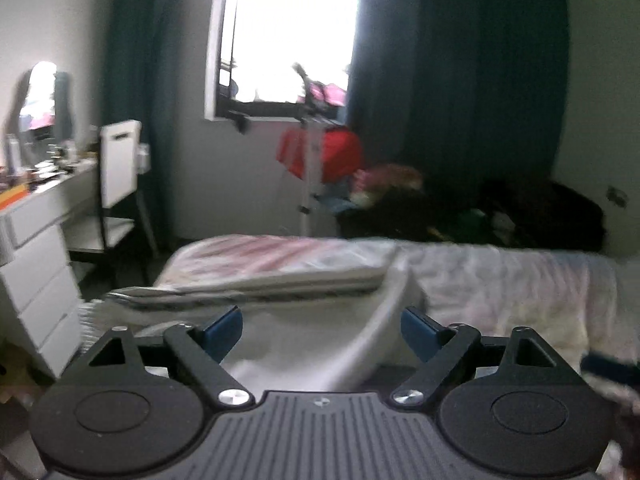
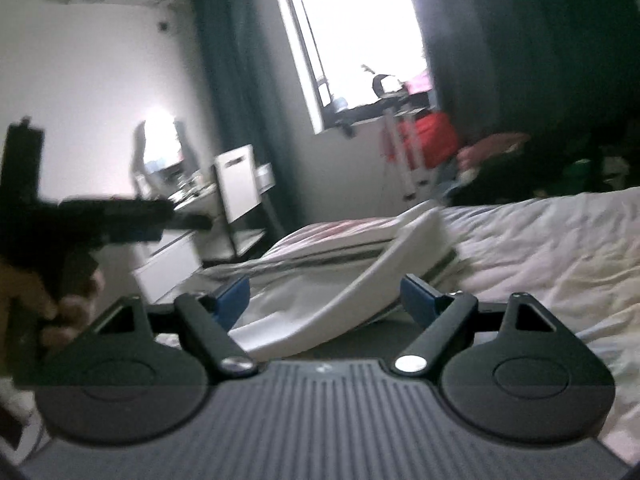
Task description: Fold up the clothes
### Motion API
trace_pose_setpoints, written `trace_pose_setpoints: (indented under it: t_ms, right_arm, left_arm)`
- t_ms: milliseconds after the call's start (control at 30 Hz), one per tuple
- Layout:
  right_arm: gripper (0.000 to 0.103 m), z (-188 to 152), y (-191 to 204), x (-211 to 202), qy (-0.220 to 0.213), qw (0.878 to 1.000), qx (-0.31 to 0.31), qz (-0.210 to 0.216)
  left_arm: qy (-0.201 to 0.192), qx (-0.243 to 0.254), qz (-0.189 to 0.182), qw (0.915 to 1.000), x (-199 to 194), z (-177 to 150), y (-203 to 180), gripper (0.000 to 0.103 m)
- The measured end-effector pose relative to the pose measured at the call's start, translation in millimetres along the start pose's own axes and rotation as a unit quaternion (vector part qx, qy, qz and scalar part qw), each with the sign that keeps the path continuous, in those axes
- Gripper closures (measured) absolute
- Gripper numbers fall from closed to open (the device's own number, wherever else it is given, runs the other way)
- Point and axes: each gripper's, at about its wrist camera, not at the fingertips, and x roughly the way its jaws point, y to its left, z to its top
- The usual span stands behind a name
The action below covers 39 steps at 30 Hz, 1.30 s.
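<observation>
White cloth fills the space ahead of your left gripper [image 1: 322, 334] in the left wrist view: a pale garment [image 1: 304, 344] lies on the bed [image 1: 520, 288], and its raised fold runs up between the two blue pads [image 1: 224, 330], which stand wide apart and hold nothing. Whether the cloth touches either pad is lost in blur. Just beyond the garment, a flat folded stack with a dark striped edge [image 1: 256, 286] rests on the bed. Left of the bed stand a white dresser [image 1: 36, 280] and a white chair [image 1: 118, 168]; beyond the bed, a bright window [image 1: 288, 32] sits between dark curtains [image 1: 460, 80], with something red [image 1: 340, 156] hanging on a rack below it.

In the right wrist view, your right gripper [image 2: 324, 300] also has its jaws spread apart and empty. The same pale garment [image 2: 360, 280] lies on the bed [image 2: 540, 248] directly ahead, its curved fold rising between the blue pads [image 2: 234, 296] and leaning toward the folded stack [image 2: 340, 236] behind it. Left of the bed, your hand [image 2: 60, 308] grips the other gripper's dark handle, raised above the bed's edge.
</observation>
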Motion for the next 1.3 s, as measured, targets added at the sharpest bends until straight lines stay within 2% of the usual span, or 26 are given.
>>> trace_pose_setpoints:
  t_ms: [100, 267, 400, 567, 667, 700, 800, 833, 867, 933, 967, 1133, 1300]
  right_arm:
    - [0.018, 2, -26, -8, -0.02, 0.999, 0.006, -0.03]
    - [0.018, -12, -77, 0, -0.031, 0.994, 0.055, -0.084]
    - [0.018, -23, -105, 14, -0.026, 0.991, 0.085, -0.099]
    - [0.018, -36, -137, 35, -0.01, 0.986, 0.109, -0.125]
    - [0.018, -42, -156, 46, -0.007, 0.98, 0.122, -0.159]
    - [0.018, -44, -161, 51, -0.005, 0.977, 0.127, -0.171]
    - [0.018, -54, -174, 63, 0.001, 0.97, 0.151, -0.191]
    - [0.018, -57, -174, 66, 0.007, 0.97, 0.153, -0.189]
    - [0.018, -60, -175, 69, 0.012, 0.97, 0.154, -0.187]
    - [0.018, -66, -176, 75, 0.023, 0.97, 0.158, -0.183]
    - [0.018, -68, -177, 78, 0.028, 0.97, 0.159, -0.181]
    - [0.018, -71, -174, 79, 0.035, 0.971, 0.16, -0.174]
    - [0.018, -70, -168, 69, 0.025, 0.973, 0.157, -0.166]
  left_arm:
    - [0.011, 0.012, 0.001, 0.9999, 21, -5, -18, 0.015]
    - [0.03, 0.026, 0.007, 0.9992, 73, -11, -43, 0.015]
    - [0.04, 0.046, 0.01, 0.9981, 139, -9, -54, 0.017]
    - [0.049, 0.076, 0.012, 0.9958, 225, -5, -83, 0.026]
    - [0.048, 0.082, 0.019, 0.9953, 272, -2, -94, 0.031]
    - [0.05, 0.081, 0.028, 0.9951, 288, -2, -96, 0.033]
    - [0.065, 0.071, 0.04, 0.9945, 326, -5, -97, 0.057]
    - [0.072, 0.069, 0.034, 0.9944, 334, -8, -95, 0.074]
    - [0.076, 0.068, 0.028, 0.9944, 339, -11, -92, 0.085]
    - [0.064, 0.068, 0.02, 0.9954, 330, -18, -86, 0.094]
    - [0.057, 0.068, 0.016, 0.9959, 324, -22, -82, 0.095]
    - [0.015, 0.016, -0.003, 0.9998, 258, -27, -56, 0.097]
    - [-0.021, -0.041, 0.018, 0.9988, 185, -37, -9, 0.097]
